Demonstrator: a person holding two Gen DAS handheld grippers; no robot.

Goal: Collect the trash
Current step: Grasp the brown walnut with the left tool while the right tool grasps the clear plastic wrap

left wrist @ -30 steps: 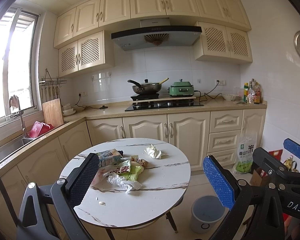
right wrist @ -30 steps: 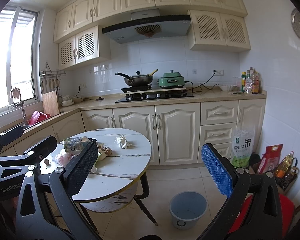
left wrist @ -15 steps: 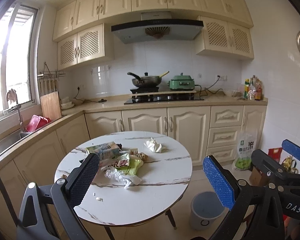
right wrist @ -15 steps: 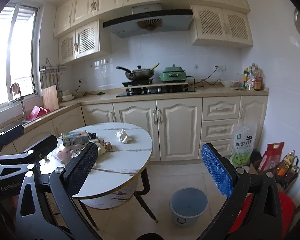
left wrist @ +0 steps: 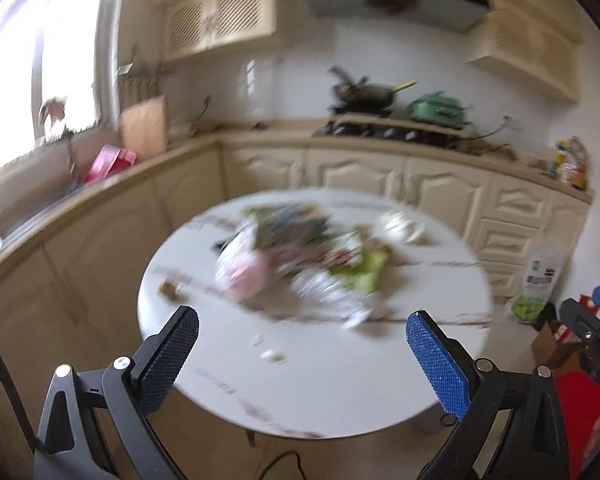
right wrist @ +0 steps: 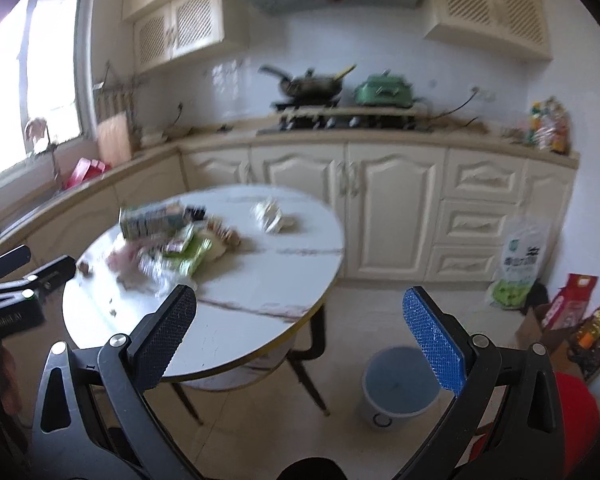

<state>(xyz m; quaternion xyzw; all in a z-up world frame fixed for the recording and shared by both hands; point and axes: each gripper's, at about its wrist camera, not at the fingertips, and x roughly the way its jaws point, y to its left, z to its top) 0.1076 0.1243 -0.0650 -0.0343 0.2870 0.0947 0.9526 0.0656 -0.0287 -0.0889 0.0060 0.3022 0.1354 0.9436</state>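
From my right wrist camera I see a grey bucket [right wrist: 400, 386] on the floor beside the round bench [right wrist: 260, 280], seemingly empty; my left camera misses it. Both views are blurred. The trash pile [left wrist: 300, 256] lies mid-bench. My left tongs [left wrist: 302, 344] and right tongs [right wrist: 300, 320] gape wide, holding nothing.

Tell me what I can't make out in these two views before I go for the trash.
- Trash pile on the table: motion blur in both views, items run together, labels unreadable.
- Crumbs, left view: too small and blurred to identify.
- Bin: seen only in the right view, partly behind the right gripper.
- Left gripper: open, empty.
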